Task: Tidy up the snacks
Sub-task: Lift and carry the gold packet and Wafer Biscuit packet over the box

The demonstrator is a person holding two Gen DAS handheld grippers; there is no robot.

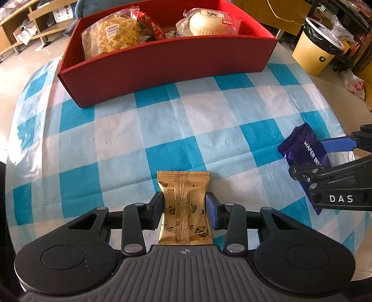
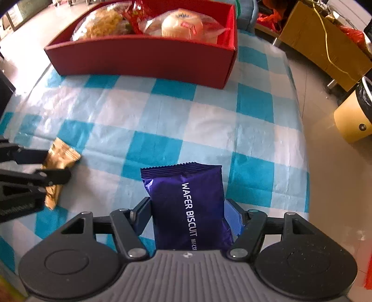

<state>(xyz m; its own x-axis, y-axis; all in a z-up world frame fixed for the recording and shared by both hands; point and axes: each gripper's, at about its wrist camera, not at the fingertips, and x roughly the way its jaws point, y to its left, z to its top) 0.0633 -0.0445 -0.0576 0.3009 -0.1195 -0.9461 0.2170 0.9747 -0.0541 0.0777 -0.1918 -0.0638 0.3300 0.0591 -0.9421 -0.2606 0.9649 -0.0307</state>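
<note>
My left gripper (image 1: 184,209) is shut on a gold snack packet (image 1: 184,206), its pads pressing both sides, low over the checked tablecloth. My right gripper (image 2: 188,213) is shut on a purple wafer biscuit packet (image 2: 188,204). The purple packet (image 1: 304,151) and right gripper (image 1: 325,158) also show at the right edge of the left wrist view. The gold packet (image 2: 61,158) and left gripper (image 2: 46,165) show at the left of the right wrist view. A red box (image 1: 162,62) stands at the table's far side and holds a noodle bag (image 1: 111,34), a red packet (image 1: 151,25) and a wrapped bun (image 1: 207,22).
The blue and white checked tablecloth (image 1: 209,120) covers the table between the grippers and the red box (image 2: 144,58). A yellow waste bin (image 1: 318,46) stands on the floor beyond the table's right side. Wooden shelves (image 1: 28,27) stand at the far left.
</note>
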